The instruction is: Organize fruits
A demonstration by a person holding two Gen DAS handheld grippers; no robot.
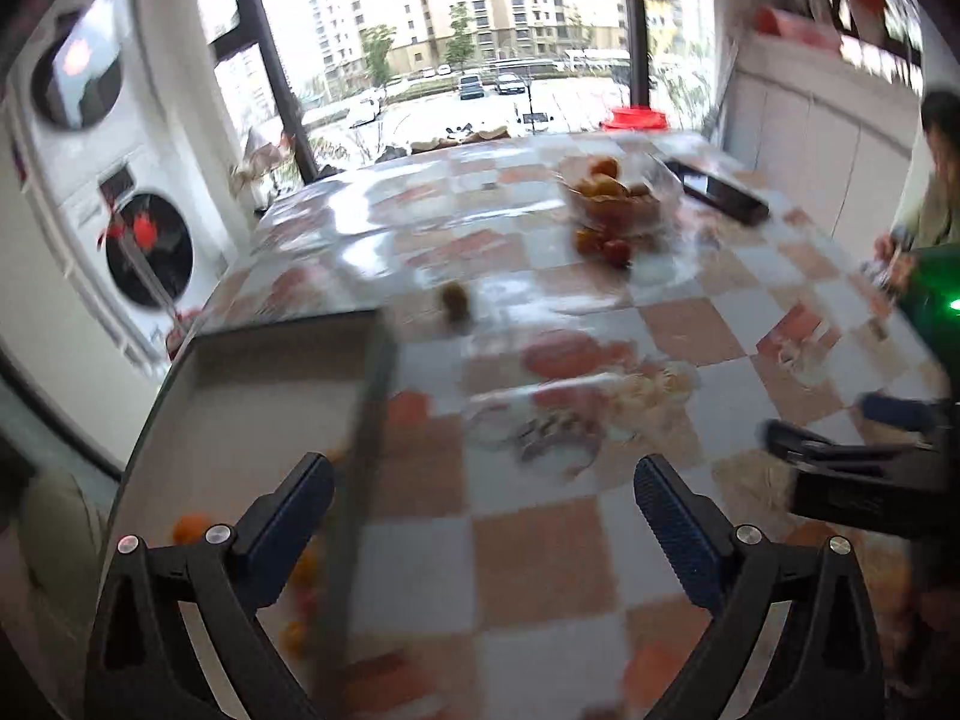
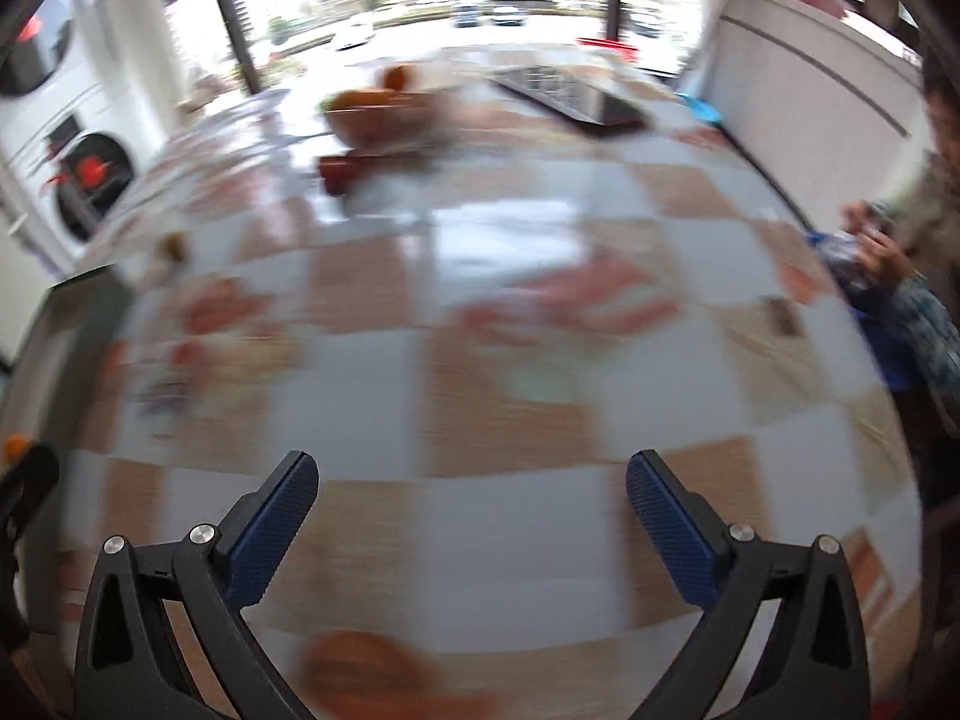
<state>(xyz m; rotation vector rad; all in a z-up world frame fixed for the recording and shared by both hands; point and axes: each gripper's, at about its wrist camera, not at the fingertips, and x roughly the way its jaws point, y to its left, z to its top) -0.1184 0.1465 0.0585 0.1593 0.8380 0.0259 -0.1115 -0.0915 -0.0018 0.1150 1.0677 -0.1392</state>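
Both views are motion-blurred. The left wrist view alone shows the inside of the grey tray (image 1: 270,384) at the surface's (image 1: 540,540) left edge, with several small orange fruits (image 1: 191,527) lying loose on its floor near the near end; the right wrist view catches only the tray's dark outer corner (image 2: 84,300). The left view also shows the right gripper (image 1: 822,432) from the side, over the surface's right edge, its fingers apart. The right wrist view alone shows a blurred orange-red shape (image 2: 360,660) at the near edge, too smeared to identify.

The clear bowl (image 1: 618,198) sits toward the far end of the surface, heaped with orange and yellowish fruits, and a few more orange and red fruits (image 1: 606,243) lie on the surface just beside it on the near side. One small brownish-green fruit (image 1: 456,300) sits alone between bowl and tray, near the tray's far corner. A dark flat device (image 1: 720,189) lies just beyond the bowl toward the far right corner.

The left gripper (image 1: 483,480) hangs wide open and holds nothing, as does the right gripper in its own view (image 2: 471,474).
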